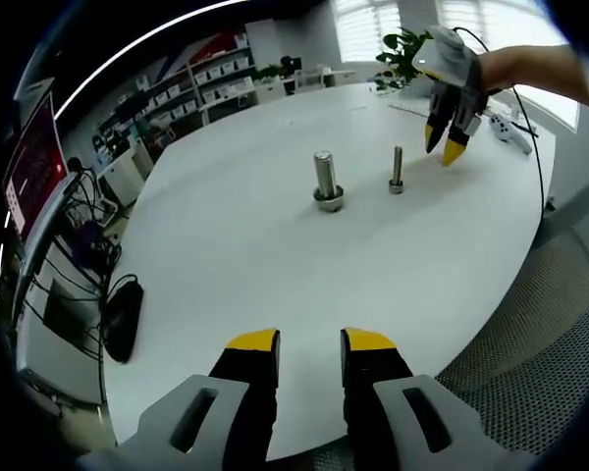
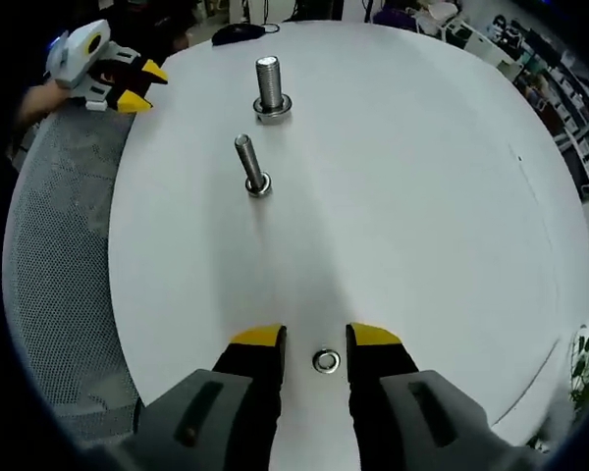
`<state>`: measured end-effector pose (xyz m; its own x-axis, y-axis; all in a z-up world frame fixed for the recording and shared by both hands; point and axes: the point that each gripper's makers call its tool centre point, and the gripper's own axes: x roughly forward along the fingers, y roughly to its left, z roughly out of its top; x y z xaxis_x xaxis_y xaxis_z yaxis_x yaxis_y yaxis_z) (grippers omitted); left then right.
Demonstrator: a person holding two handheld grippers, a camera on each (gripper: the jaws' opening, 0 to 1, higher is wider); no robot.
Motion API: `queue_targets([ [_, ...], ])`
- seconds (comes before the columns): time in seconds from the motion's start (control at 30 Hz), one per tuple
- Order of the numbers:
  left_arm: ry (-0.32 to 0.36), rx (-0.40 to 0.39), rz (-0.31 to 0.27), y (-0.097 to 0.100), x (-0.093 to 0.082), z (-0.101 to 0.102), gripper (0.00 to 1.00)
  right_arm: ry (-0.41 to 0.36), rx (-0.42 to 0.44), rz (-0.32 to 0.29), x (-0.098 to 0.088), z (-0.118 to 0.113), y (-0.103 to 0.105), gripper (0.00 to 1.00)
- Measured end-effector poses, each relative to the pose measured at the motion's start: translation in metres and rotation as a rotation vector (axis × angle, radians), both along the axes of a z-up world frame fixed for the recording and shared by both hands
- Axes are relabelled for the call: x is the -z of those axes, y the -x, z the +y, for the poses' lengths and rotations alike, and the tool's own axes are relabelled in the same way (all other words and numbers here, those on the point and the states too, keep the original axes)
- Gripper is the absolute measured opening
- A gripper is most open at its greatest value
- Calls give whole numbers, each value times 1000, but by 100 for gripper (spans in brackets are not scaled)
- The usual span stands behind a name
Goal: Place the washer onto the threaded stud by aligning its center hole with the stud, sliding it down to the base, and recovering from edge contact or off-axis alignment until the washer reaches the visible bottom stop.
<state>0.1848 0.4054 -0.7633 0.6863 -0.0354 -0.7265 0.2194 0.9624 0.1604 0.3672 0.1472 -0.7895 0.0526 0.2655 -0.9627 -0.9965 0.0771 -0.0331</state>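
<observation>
A small steel washer (image 2: 325, 361) lies flat on the white round table (image 2: 422, 196), directly between the yellow-tipped jaws of the right gripper (image 2: 317, 340), which stand apart on either side of it and hold nothing yet. Farther along the table stand two upright bolts: a slim threaded stud (image 2: 251, 164) with a collar at its base, nearer the washer, and beyond it a thick bolt (image 2: 268, 88) already carrying a washer or nut at its foot. In the left gripper view the same pair appear as the thick bolt (image 1: 325, 180) and slim stud (image 1: 397, 170), with the right gripper (image 1: 442, 145) poised over the far side of the table, jaws pointing down. The left gripper (image 1: 309, 343) hangs near the table's edge, jaws parted and empty, well apart from the studs. The step in hand appears to be the pick-up. A thin washer flat on a smooth top is likely to slide or tip, so the jaws would do best to close squarely across its rim, low to the surface, then lift it level. Carried over the stud, the hole should be centred on the tip before lowering; if an edge catches, a slight lift and re-centring would serve better than pressing down.
</observation>
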Motion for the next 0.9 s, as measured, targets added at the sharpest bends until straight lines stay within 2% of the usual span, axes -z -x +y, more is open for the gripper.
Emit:
queue_targets([
  [0.43,2,1,3,0,0,0,22,22,15,36,9,-22,0,26],
  [0.47,2,1,3,0,0,0,22,12,-4,33,9,-20,0,26],
  [0.57,3,3,1,0,0,-1,22,14,34,38,8,-20,0,25],
  [0.67,4,-1,2,0,0,-1,22,19,19,34,8,-19,-1,25],
  [0.7,4,0,1,0,-1,-1,22,22,39,38,8,-19,-2,25],
  [0.73,3,2,-2,0,-1,-1,22,21,70,39,9,-19,-3,24],
  [0.83,3,4,-10,-1,-2,-1,20,24,43,22,9,-19,-5,15],
  [0.9,2,5,-1,0,-1,-1,20,21,48,25,9,-18,-4,15],
])
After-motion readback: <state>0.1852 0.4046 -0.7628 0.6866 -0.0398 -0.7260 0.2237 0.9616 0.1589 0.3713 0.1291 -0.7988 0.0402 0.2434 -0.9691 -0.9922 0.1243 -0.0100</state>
